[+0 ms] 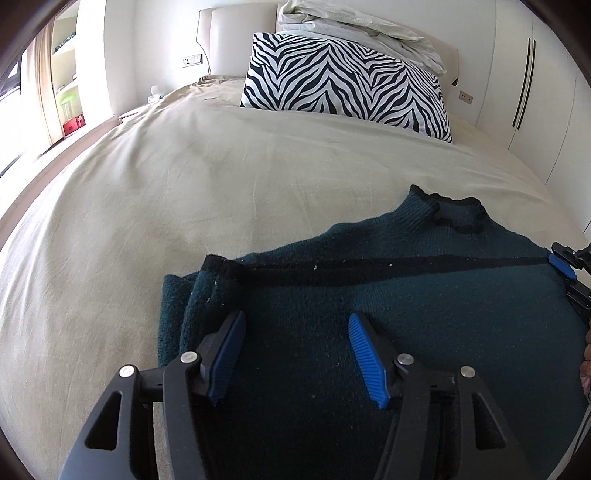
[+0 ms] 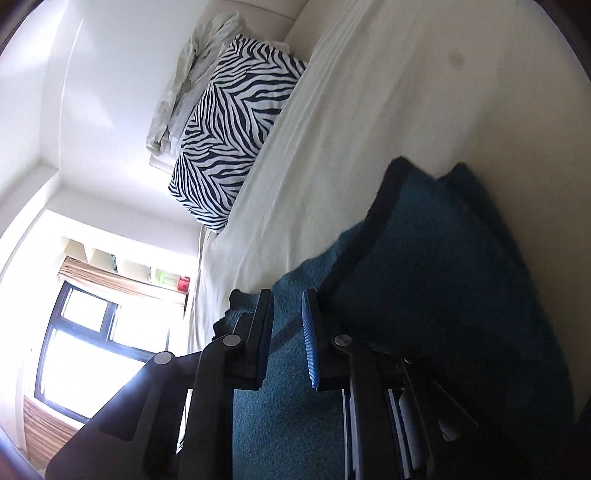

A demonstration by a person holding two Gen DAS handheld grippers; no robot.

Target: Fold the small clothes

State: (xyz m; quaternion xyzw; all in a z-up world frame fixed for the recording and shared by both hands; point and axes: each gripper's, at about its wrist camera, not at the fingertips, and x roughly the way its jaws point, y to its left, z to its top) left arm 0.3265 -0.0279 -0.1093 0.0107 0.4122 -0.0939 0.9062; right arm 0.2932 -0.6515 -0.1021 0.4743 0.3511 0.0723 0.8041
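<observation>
A dark teal knit sweater (image 1: 406, 295) with a black collar and a black stripe lies flat on the beige bed sheet (image 1: 184, 184). Its left side is folded inward. My left gripper (image 1: 297, 315) hovers open over the sweater's lower middle, and nothing sits between its blue pads (image 1: 227, 354). My right gripper (image 1: 561, 266) is at the sweater's right edge, by the end of the stripe. In the right wrist view the right gripper (image 2: 287, 295) stands nearly closed, with the sweater (image 2: 443, 277) fabric running up between its narrow jaws.
A zebra-print pillow (image 1: 343, 85) and crumpled white bedding (image 1: 351, 26) lie at the head of the bed. White wardrobe doors (image 1: 535, 92) stand to the right. A bright window (image 2: 92, 350) and shelves are beyond the bed's far side. Bare sheet (image 2: 369, 110) spreads around the sweater.
</observation>
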